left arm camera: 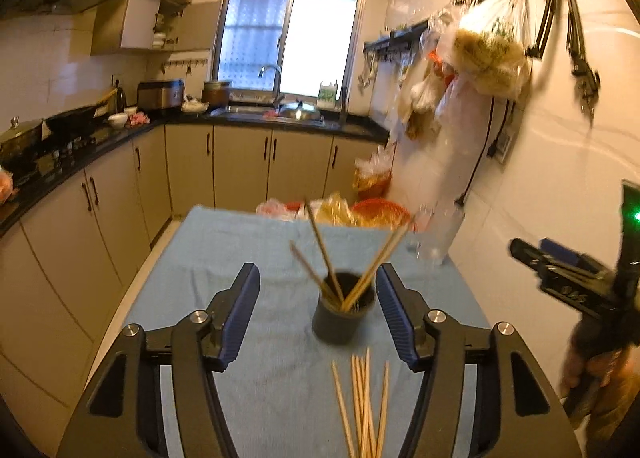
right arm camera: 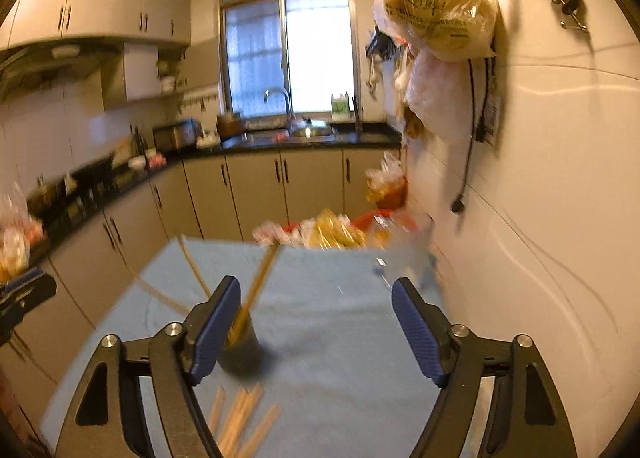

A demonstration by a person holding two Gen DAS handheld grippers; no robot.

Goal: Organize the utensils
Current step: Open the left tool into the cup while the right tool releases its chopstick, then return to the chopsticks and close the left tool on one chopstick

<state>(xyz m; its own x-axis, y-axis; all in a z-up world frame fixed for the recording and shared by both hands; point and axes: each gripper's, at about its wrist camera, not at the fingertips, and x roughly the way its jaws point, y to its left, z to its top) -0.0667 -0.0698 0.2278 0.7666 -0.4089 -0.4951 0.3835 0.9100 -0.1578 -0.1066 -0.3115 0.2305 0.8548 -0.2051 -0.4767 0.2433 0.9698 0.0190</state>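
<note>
A dark round holder [left arm camera: 343,308] stands on the blue cloth [left arm camera: 224,250], with several chopsticks [left arm camera: 326,258] leaning out of it. More loose chopsticks [left arm camera: 362,402] lie on the cloth nearer to me. My left gripper [left arm camera: 318,294] is open, its blue pads apart on either side of the holder and short of it, nothing between them. In the right wrist view my right gripper [right arm camera: 316,312] is open wide and empty; the holder [right arm camera: 242,346] sits behind its left finger [right arm camera: 212,334], loose chopsticks [right arm camera: 240,418] below. The right gripper [left arm camera: 560,270] also shows at the left view's right edge.
Snack bags and a red basket [left arm camera: 380,209] crowd the table's far end, beside a clear plastic bottle [left arm camera: 440,234]. The tiled wall [left arm camera: 540,161] with hanging bags [left arm camera: 488,45] runs close on the right. Kitchen cabinets [left arm camera: 240,165] and a counter lie left and beyond.
</note>
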